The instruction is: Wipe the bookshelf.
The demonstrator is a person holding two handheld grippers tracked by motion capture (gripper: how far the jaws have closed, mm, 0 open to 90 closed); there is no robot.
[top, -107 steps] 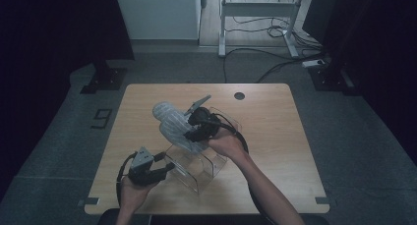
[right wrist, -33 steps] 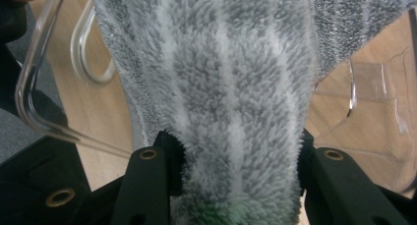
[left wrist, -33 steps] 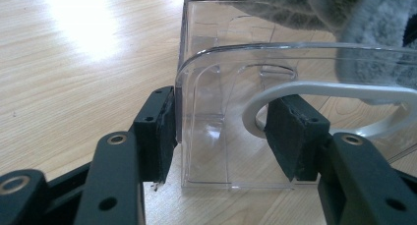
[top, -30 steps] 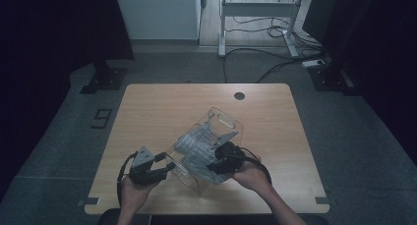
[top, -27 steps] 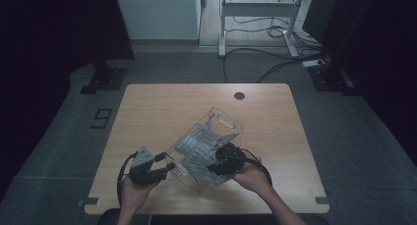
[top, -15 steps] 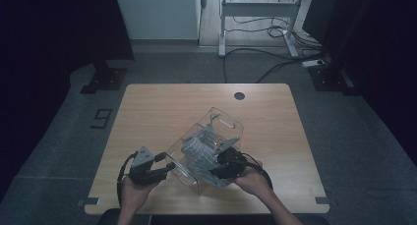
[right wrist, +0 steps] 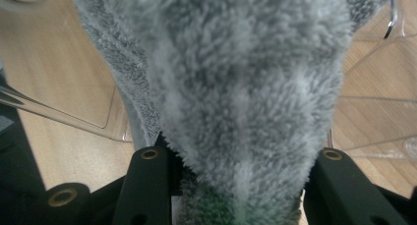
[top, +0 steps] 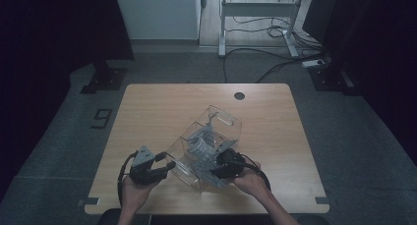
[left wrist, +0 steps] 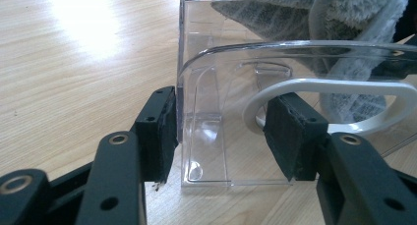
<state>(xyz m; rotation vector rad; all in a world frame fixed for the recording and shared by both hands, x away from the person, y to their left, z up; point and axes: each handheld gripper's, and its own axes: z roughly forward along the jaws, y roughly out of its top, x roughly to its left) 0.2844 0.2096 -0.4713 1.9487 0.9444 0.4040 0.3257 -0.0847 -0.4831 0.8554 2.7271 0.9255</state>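
Towel in clear bin, both grippers engaged.

Right gripper (top: 220,172) pinches the grey towel (right wrist: 236,87), which lies inside the bin (top: 223,124) near the table's (top: 162,102) front edge. Left gripper (left wrist: 219,131) clamps the bin's near end, one pad outside its wall, the other inside by the white handle (left wrist: 344,87).
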